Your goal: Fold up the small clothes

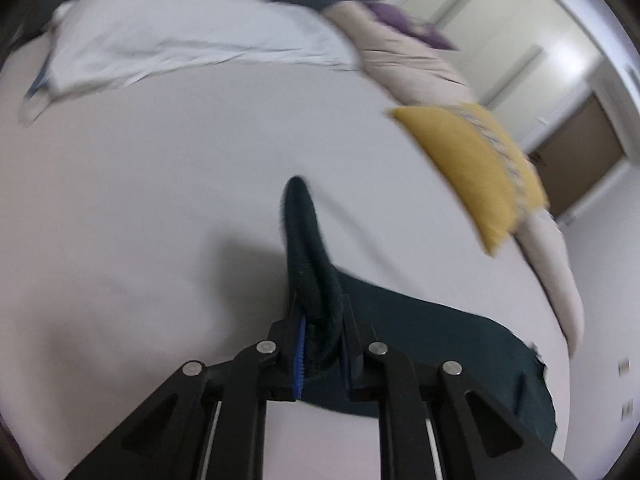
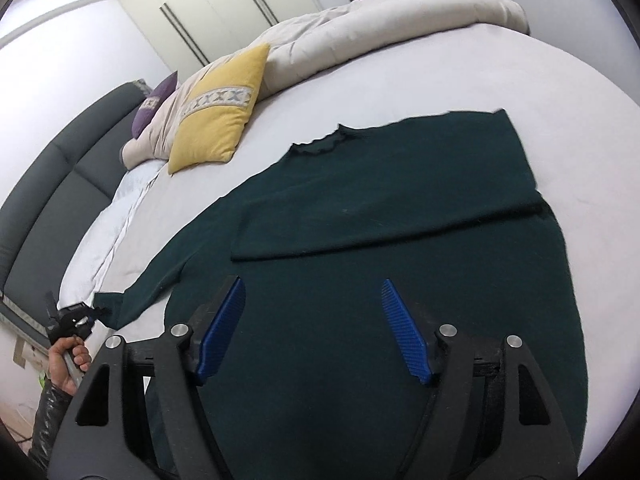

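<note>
Green sleeve [image 1: 308,264] clamped in left gripper [image 1: 322,344]: carry it flat across sweater [image 2: 360,320]; right gripper [image 2: 316,328] spread, empty

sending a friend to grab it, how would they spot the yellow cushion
Start at the big bed with the dark headboard. Along its far side lies a bunched beige duvet; the yellow cushion leans on it. Unlike the purple cushion beside it, it has a pale patterned band.

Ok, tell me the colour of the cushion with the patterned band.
Yellow cushion; clearest in the right wrist view.
</note>
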Demonstrator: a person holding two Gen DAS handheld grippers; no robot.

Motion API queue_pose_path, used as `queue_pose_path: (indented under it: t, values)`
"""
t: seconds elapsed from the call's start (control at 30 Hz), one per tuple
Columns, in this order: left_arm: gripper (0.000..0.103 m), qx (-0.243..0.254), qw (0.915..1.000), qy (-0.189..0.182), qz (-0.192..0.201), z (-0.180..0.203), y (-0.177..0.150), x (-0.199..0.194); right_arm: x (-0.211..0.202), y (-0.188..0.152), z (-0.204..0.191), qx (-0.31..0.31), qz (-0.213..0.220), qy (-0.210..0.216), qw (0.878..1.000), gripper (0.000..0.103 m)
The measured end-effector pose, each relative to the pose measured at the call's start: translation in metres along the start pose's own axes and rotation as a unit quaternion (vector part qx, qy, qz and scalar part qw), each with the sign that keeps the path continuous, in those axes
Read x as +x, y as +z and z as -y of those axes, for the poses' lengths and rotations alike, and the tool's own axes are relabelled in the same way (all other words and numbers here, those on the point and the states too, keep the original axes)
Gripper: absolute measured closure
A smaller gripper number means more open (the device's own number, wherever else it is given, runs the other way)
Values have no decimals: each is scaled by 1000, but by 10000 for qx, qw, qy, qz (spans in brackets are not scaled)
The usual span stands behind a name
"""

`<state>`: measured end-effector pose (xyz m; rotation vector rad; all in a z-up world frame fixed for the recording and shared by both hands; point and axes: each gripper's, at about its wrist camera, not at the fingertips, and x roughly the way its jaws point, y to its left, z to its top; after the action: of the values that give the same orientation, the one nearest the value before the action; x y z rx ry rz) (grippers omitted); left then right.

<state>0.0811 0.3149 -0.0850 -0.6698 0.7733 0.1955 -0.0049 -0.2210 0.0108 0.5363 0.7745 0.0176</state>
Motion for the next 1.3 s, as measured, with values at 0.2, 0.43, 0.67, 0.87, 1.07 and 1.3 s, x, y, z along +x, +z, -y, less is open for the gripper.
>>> queue_pose_path:
  t: [0.2, 0.43, 0.67, 0.87, 1.07, 1.3]
  values:
    - [89, 1335, 9874, -845, -93, 152, -56, -12, -12, -12, 29, 213, 56, -17, 9998, 34]
    - [89, 2668, 9500, -1372, -862, 291, -193, 34, -16, -19, 63, 570, 4, -110, 9983, 34]
    - [47, 3034, 9331, -1354, -1379, 298, -248, 53, 10, -13, 61, 541, -300, -121, 9980, 33]
    - [28, 2846, 9420, -1533, -905, 245, -210, 6, 66, 3, -1, 46, -643, 220, 9977, 32]
    - [30, 2095, 9670, -1293, -661, 187, -155, 7, 143, 9, -59, -133, -1213, 268, 9922, 32]
    - [30, 1668, 9775, -1130, -619, 148, -128, 11, 183, 13, -98, -755, -1449, -204, 9863, 88]
